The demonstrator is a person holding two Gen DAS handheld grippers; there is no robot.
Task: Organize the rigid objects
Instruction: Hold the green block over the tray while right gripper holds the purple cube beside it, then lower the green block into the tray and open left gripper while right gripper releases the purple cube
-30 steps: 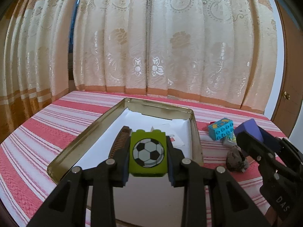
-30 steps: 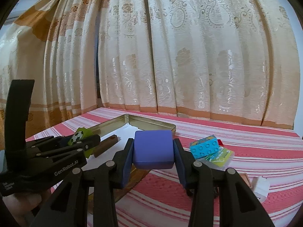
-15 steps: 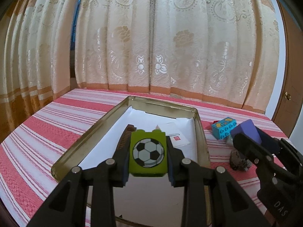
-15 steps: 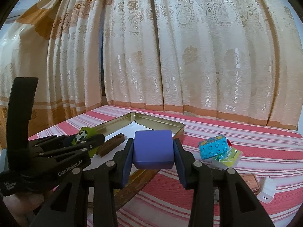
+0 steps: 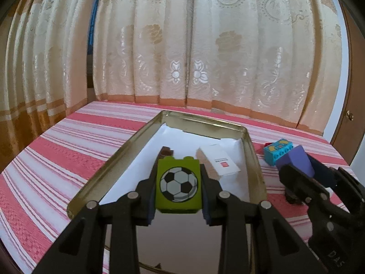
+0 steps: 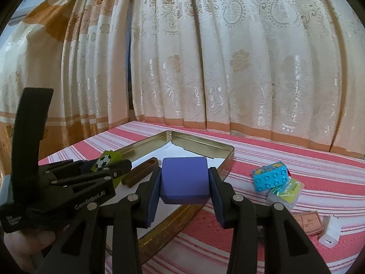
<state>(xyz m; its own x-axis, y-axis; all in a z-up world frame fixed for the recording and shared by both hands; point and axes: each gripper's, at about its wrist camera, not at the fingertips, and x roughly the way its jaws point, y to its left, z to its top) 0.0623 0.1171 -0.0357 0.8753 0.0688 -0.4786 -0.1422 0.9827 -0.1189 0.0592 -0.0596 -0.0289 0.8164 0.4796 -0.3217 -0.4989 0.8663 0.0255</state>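
Two grippers, each clamped: left gripper (image 5: 178,190), marked "GenRobot.AI", on football-printed green block (image 5: 178,184); right gripper (image 6: 184,188) on purple block (image 6: 184,183); tin tray (image 5: 255,157) at 12 o'clock.

The right gripper (image 6: 184,183) clamps a purple block (image 6: 184,180) above the near rim of the gold tin tray (image 6: 200,145), with a blue studded brick (image 6: 270,178) right of the tray and the left gripper (image 6: 109,167) pinching a green football block (image 6: 105,161) over its left side.

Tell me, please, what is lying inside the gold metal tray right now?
The gold tray holds white paper lining, a brown ridged bar and a small white box. The left gripper and its green football block hide part of the floor.
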